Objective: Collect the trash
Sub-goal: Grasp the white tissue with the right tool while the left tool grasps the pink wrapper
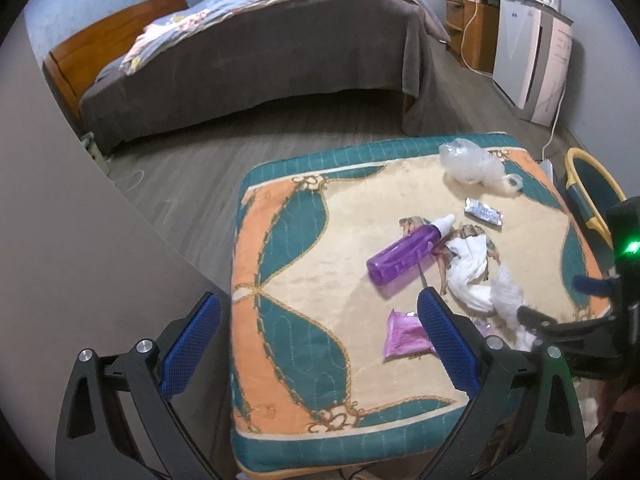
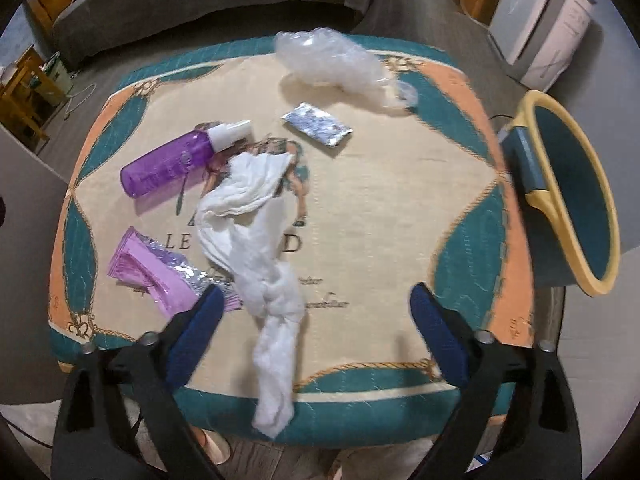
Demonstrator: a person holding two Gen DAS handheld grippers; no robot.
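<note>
Trash lies on a table covered by a teal, orange and cream cloth: a purple bottle with a white cap, a knotted white cloth, a pink wrapper, a silver foil packet and a crumpled clear plastic bag. My right gripper is open and empty above the near edge, the white cloth's tail between its fingers. My left gripper is open and empty at the table's left side, its right finger over the pink wrapper. The bottle lies ahead of it.
A teal bin with a yellow rim stands at the table's right side. A bed with a grey cover is beyond the table. A white appliance and a wooden cabinet stand by the far wall. A grey panel is at left.
</note>
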